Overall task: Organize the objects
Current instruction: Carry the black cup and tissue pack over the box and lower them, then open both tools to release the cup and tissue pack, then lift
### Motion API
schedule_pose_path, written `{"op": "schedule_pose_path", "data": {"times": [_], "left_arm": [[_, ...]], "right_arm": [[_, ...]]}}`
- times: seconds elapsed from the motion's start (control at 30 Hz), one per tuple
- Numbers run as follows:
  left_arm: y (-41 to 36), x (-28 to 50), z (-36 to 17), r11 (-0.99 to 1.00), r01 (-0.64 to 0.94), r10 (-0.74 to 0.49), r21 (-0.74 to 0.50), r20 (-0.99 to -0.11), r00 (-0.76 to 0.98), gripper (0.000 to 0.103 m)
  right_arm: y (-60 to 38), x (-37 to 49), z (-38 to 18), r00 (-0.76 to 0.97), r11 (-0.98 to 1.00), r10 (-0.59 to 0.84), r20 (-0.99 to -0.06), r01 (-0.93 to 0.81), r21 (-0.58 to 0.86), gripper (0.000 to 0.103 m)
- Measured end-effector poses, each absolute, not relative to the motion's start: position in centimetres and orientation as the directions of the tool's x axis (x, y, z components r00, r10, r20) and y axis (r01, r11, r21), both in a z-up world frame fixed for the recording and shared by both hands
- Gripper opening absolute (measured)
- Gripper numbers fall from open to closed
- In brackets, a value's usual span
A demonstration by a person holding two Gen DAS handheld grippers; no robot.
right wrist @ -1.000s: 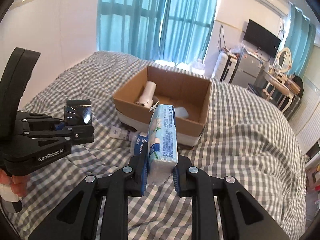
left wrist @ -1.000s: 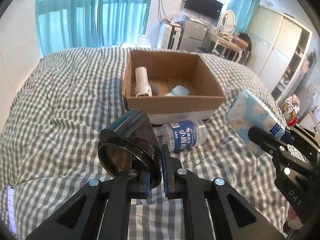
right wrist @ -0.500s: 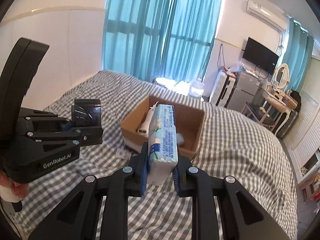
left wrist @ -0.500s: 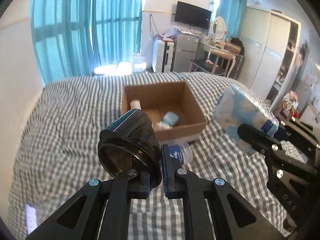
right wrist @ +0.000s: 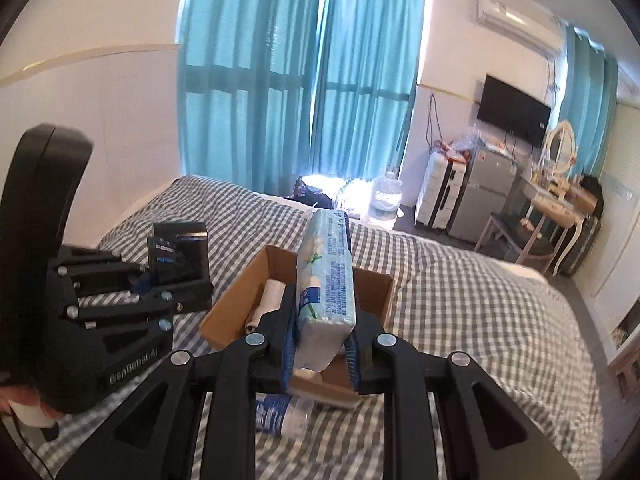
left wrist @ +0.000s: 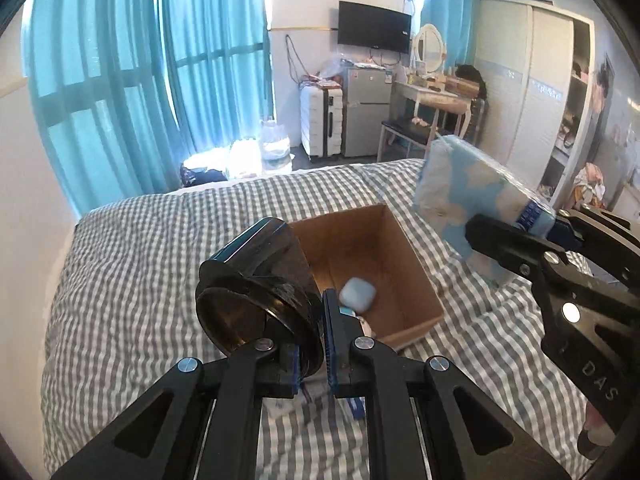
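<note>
Left wrist view, checked bed (left wrist: 140,272) in curtained bedroom, cardboard box (left wrist: 400,264) on it holding pale blue case (left wrist: 357,294), left claw (left wrist: 310,336) gripping black cup (left wrist: 256,280), right claw (right wrist: 320,344) clamping tissue pack (right wrist: 326,280) above box.

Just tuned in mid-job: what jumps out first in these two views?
Both grippers are loaded above the checked bed: the left gripper is shut on the rim of a black cup, and the right gripper clamps a blue tissue pack standing on edge. Below them sits an open cardboard box with a pale blue case inside, and a water bottle lies beside it.
</note>
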State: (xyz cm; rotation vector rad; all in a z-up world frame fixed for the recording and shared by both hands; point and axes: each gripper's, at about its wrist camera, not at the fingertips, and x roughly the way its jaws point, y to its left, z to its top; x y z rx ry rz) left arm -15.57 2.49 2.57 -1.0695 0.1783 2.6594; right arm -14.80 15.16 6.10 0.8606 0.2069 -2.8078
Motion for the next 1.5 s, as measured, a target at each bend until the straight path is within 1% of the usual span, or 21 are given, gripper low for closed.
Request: {"op": "schedule_pose_path", "data": {"times": [0.1,0.2,0.4,0.57,0.73,0.87,1.07,1.1,1.13,1.17,1.2,1.23,1.27,1.33,1.37,1.4,1.47,1.5], "left_arm": [[3.3,-18.2,1.0,-0.949,-0.314,0.216,0.011,-0.705,-0.675,0.009],[3.8,-20.6,-0.8,-0.946,-0.324,0.208,0.024,-0.720,-0.662,0.009],[4.1,-24.4,-3.8,-0.944,-0.331,0.230,-0.013,-0.744,-0.628,0.009],[4.4,-26.6,-6.4,-0.940,-0.341,0.219,0.003,-0.762,-0.609,0.009],[4.6,-27.9,-8.8,-0.933,-0.360,0.223,0.002,-0.782,-0.582,0.009],[4.7,-28.1,-10.2,-0.932,-0.361,0.215,0.004,-0.798,-0.563,0.009],[4.6,-27.4,-11.4,-0.931,-0.362,0.240,-0.038,-0.813,-0.531,0.009],[4.6,-27.3,-11.4,-0.929,-0.367,0.243,-0.041,-0.817,-0.523,0.011],[4.8,-27.0,-11.3,-0.928,-0.370,0.237,-0.033,-0.818,-0.524,0.015],[4.8,-26.6,-11.2,-0.928,-0.372,0.233,-0.025,-0.818,-0.526,0.018],[4.8,-26.3,-11.0,-0.927,-0.374,0.228,-0.018,-0.819,-0.526,0.028],[4.9,-25.8,-10.7,-0.926,-0.377,0.227,-0.013,-0.818,-0.529,0.041],[4.9,-25.3,-10.4,-0.924,-0.381,0.227,-0.008,-0.816,-0.532,0.050],[5.0,-24.4,-9.4,-0.925,-0.379,0.206,0.024,-0.807,-0.554,0.087],[4.9,-23.8,-8.8,-0.927,-0.374,0.194,0.044,-0.796,-0.574,0.091],[4.8,-23.1,-8.2,-0.927,-0.371,0.191,0.054,-0.784,-0.591,0.092],[4.7,-22.2,-7.1,-0.923,-0.381,0.199,0.052,-0.783,-0.590,0.092],[4.6,-21.8,-6.5,-0.924,-0.380,0.199,0.051,-0.783,-0.589,0.092]], "right_arm": [[15.7,-17.6,4.9,-0.797,-0.975,-0.156,-0.584,0.220,-0.040,0.020],[16.2,-20.2,3.5,-0.785,-0.978,-0.137,-0.604,0.204,-0.045,0.020],[16.3,-25.1,-0.3,-0.744,-0.978,-0.134,-0.654,0.207,-0.035,0.020],[16.5,-28.2,-4.1,-0.706,-0.979,-0.116,-0.699,0.202,-0.041,0.020],[16.8,-29.3,-6.7,-0.683,-0.978,-0.106,-0.723,0.203,-0.049,0.020],[16.5,-29.3,-7.3,-0.682,-0.977,-0.104,-0.724,0.208,-0.055,0.020],[17.1,-28.9,-7.1,-0.689,-0.981,-0.119,-0.715,0.192,-0.022,0.021],[17.3,-28.6,-6.9,-0.693,-0.981,-0.123,-0.711,0.192,-0.017,0.022],[17.4,-28.3,-6.6,-0.699,-0.982,-0.125,-0.704,0.188,-0.012,0.025],[17.3,-28.0,-6.2,-0.704,-0.983,-0.123,-0.700,0.182,-0.010,0.034],[17.5,-27.7,-5.8,-0.709,-0.985,-0.117,-0.695,0.172,-0.009,0.041],[17.8,-27.4,-5.2,-0.717,-0.987,-0.110,-0.688,0.160,-0.009,0.054],[18.1,-26.8,-4.4,-0.731,-0.989,-0.105,-0.674,0.147,-0.006,0.062],[18.6,-25.8,-3.0,-0.751,-0.991,-0.102,-0.652,0.131,0.003,0.066],[18.8,-25.4,-2.4,-0.757,-0.992,-0.101,-0.645,0.126,0.007,0.069],[19.0,-24.8,-1.7,-0.764,-0.993,-0.099,-0.638,0.120,0.011,0.072],[19.5,-23.4,-0.3,-0.779,-0.994,-0.099,-0.620,0.111,0.020,0.083],[19.8,-22.6,0.4,-0.789,-0.994,-0.098,-0.607,0.103,0.026,0.086]]}}
